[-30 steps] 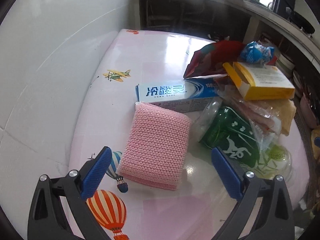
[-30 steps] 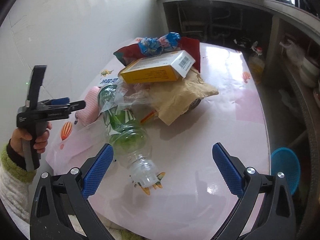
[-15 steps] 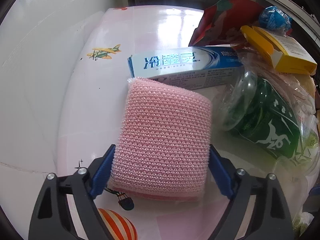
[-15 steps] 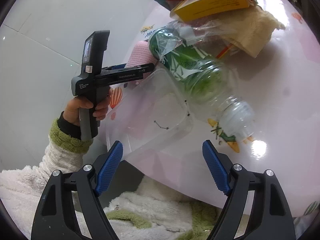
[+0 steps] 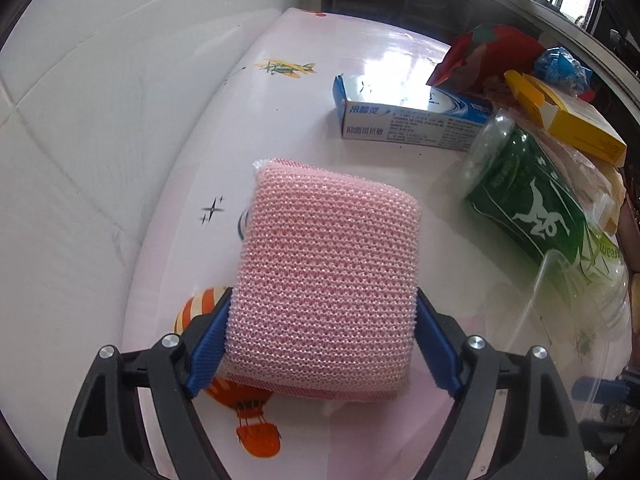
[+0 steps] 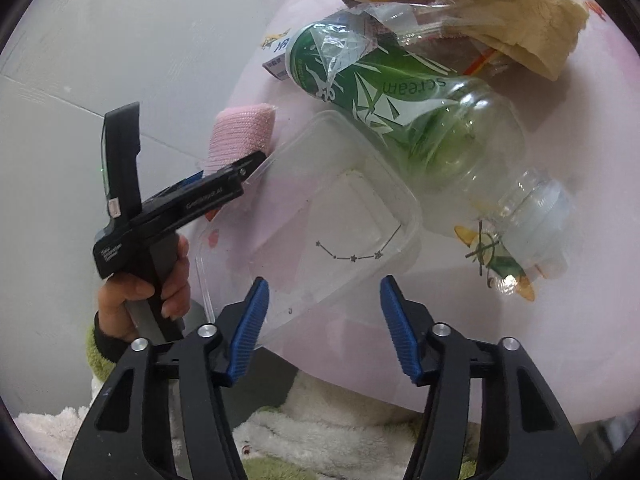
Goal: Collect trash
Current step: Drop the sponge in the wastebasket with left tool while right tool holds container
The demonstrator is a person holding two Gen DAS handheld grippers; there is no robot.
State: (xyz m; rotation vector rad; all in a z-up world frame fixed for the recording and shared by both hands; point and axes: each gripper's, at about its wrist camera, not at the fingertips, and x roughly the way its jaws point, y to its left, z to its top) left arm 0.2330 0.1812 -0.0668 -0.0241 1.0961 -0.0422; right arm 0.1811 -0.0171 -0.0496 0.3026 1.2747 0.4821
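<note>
While the left gripper (image 5: 322, 344) jaws clamp the pink sponge (image 5: 328, 276), the right gripper (image 6: 320, 328) jaws — just closing — straddle the clear container (image 6: 320, 216), not yet pressing it.

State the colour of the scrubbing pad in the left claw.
Pink, with a knitted mesh texture: the scrubbing pad shows best in the left wrist view.

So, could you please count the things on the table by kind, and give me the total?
Sponges: 1, pink sponge
Bottles: 1, green-labelled bottle
Cardboard boxes: 2, toothpaste box, yellow box
Clear containers: 1, plastic tub
Wrappers and bags: 4, red, blue, clear, tan
Total: 9
</note>
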